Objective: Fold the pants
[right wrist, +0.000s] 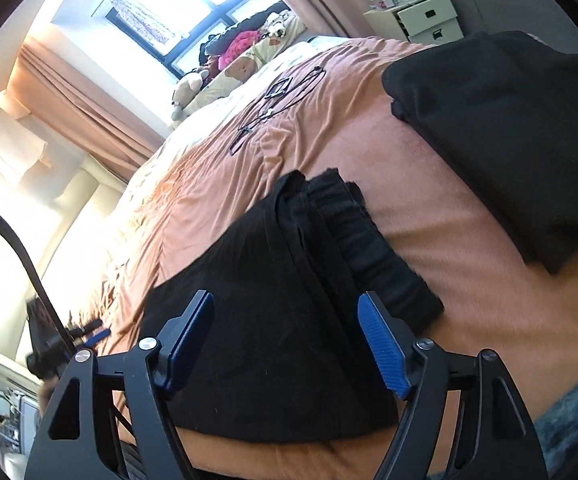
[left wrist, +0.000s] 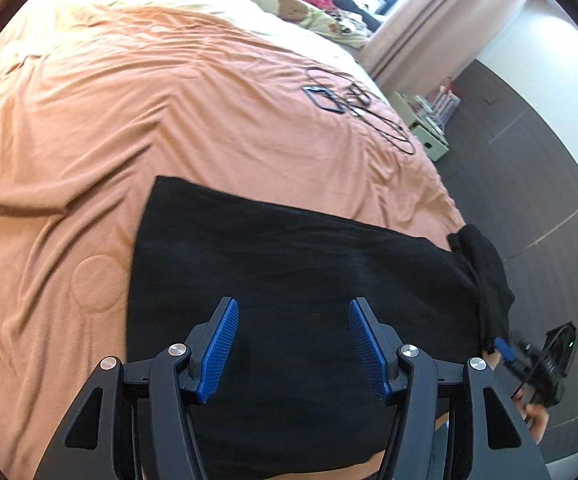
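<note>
Black pants point(left wrist: 289, 256) lie flat on the orange bedspread point(left wrist: 129, 120), near its front edge. My left gripper point(left wrist: 293, 306) hovers over them, open, with nothing pinched between its blue pads. At the right the pants end in a bunched waistband point(left wrist: 485, 272), and my right gripper point(left wrist: 507, 350) shows just beyond it. In the right wrist view the ribbed elastic waistband point(right wrist: 373, 248) lies folded over the pants point(right wrist: 269, 320). My right gripper point(right wrist: 285, 298) stands open above it, jaws wide and not touching the cloth. The left gripper point(right wrist: 97, 332) shows small at the far left.
A second black garment point(right wrist: 509, 128) lies on the bed to the right. Black cables and a flat black device point(left wrist: 329, 98) rest farther up the bedspread. Stuffed toys and pillows point(left wrist: 293, 8) fill the head end. A cream drawer unit point(right wrist: 417, 16) stands beside the bed on dark floor point(left wrist: 529, 160).
</note>
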Demonstrator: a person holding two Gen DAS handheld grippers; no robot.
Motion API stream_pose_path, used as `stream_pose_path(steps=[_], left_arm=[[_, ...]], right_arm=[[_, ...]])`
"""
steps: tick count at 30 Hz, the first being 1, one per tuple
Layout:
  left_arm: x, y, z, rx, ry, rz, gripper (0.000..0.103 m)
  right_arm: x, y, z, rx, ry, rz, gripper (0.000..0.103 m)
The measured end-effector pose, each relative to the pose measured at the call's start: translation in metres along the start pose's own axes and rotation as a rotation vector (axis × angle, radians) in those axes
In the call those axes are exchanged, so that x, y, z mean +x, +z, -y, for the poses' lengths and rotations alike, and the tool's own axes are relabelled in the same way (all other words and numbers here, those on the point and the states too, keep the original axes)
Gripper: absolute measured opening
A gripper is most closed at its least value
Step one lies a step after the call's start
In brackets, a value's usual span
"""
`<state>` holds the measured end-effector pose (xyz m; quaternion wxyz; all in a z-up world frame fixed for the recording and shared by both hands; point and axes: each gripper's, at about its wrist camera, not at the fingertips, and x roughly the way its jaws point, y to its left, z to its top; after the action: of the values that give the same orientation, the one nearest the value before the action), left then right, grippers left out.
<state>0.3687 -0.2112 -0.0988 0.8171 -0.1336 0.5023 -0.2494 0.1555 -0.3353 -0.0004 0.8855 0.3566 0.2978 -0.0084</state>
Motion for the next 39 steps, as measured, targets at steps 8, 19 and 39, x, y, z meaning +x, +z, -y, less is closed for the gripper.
stream_pose_path(steps=[8,19,39], left_arm=[[-0.005,-0.009,-0.035,-0.052,0.022,0.019,0.06],[-0.004,-0.018,-0.06,-0.118,0.039,0.008,0.06],[-0.012,-0.026,-0.068,-0.143,0.039,0.024,0.06]], right_arm=[[0.035,0.04,0.01,0.051,0.054,-0.078,0.076],[0.112,0.08,0.016,0.159,0.072,-0.293,0.077],[0.115,0.099,-0.076,-0.26,-0.078,-0.226,0.015]])
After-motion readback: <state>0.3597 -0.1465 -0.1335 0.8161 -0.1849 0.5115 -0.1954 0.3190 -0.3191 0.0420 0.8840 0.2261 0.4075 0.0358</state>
